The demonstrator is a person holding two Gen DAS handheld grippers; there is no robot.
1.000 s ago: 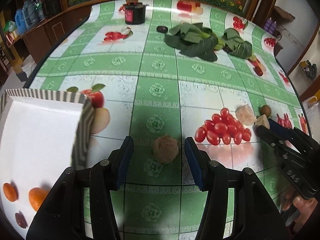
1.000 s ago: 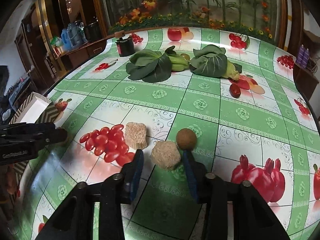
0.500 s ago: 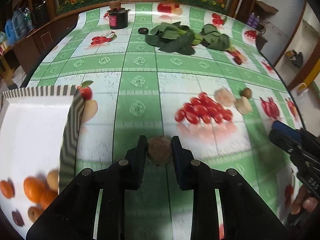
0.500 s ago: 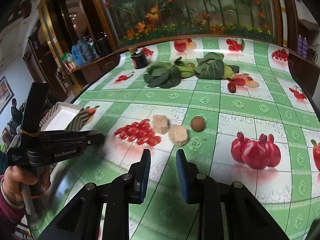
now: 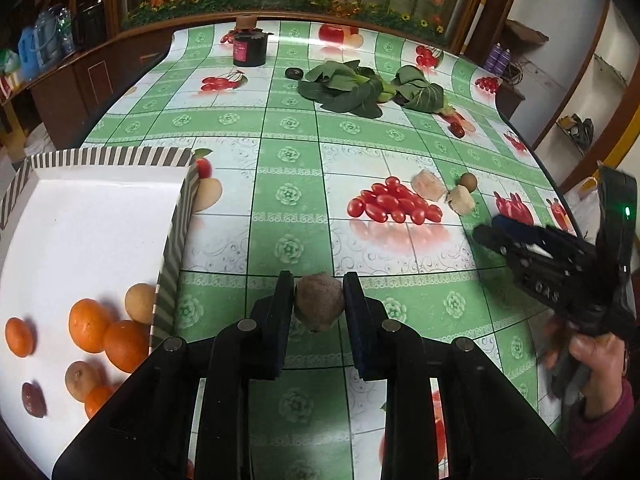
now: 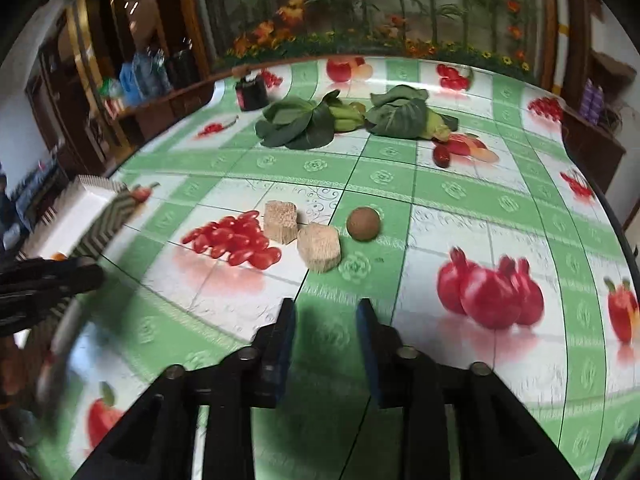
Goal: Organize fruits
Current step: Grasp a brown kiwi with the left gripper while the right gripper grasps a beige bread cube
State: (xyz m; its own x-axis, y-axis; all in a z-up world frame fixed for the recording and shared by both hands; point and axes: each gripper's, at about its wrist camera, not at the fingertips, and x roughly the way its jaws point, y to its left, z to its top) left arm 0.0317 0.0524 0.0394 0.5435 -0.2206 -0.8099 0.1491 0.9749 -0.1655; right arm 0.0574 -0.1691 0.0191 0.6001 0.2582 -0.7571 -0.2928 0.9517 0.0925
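Observation:
My left gripper (image 5: 319, 300) is shut on a brown round fruit (image 5: 319, 309) and holds it above the tablecloth, just right of the white striped-rim tray (image 5: 176, 216). The tray holds several oranges (image 5: 86, 330) and small brown fruits. My right gripper (image 6: 326, 312) is open and empty, above the cloth a little short of two tan cut chunks (image 6: 319, 247) and a small brown round fruit (image 6: 363, 224). The right gripper also shows in the left wrist view (image 5: 486, 236) at the right; the left one shows in the right wrist view (image 6: 80, 274) at the left edge.
Leafy greens (image 5: 344, 88) lie at the back of the table with a dark red date (image 6: 441, 155) beside them. A black jar (image 5: 250, 46) stands far back. The tablecloth (image 5: 288, 152) carries printed fruit pictures. The table's right edge curves off close to the right gripper.
My left gripper closed on the brown fruit and lifted it back toward the tray side. My right gripper pulled back from the chunks, narrowed, then opened wider again.

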